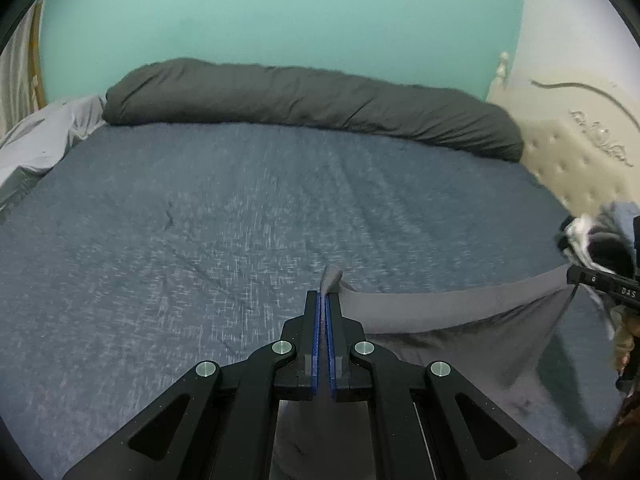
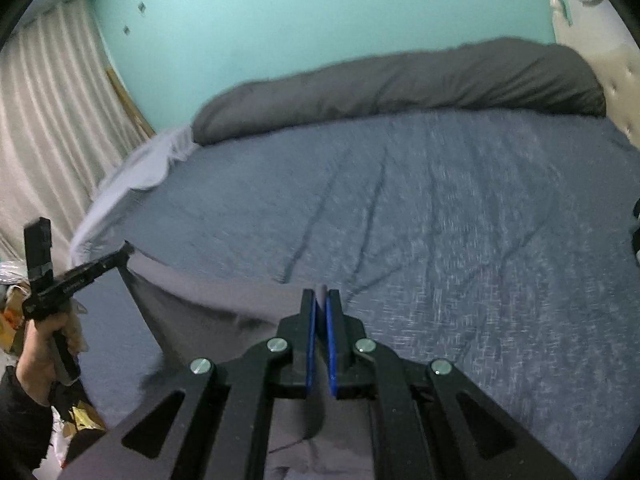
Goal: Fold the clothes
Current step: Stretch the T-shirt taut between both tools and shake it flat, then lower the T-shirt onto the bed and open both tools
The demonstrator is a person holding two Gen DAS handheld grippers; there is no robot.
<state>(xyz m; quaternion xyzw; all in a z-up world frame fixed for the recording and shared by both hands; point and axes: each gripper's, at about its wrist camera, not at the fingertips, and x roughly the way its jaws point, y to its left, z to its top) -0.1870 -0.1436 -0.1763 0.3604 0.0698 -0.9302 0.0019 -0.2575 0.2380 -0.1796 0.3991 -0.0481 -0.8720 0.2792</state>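
A blue-grey bed sheet covers the bed, broad and bare up to a dark grey rolled duvet against the turquoise wall. A tufted cream headboard bounds one side; pale curtains hang past the other. Above the near edge, a grey garment is stretched between both tools. The left gripper is clamped on one corner, the right gripper pinches the other.
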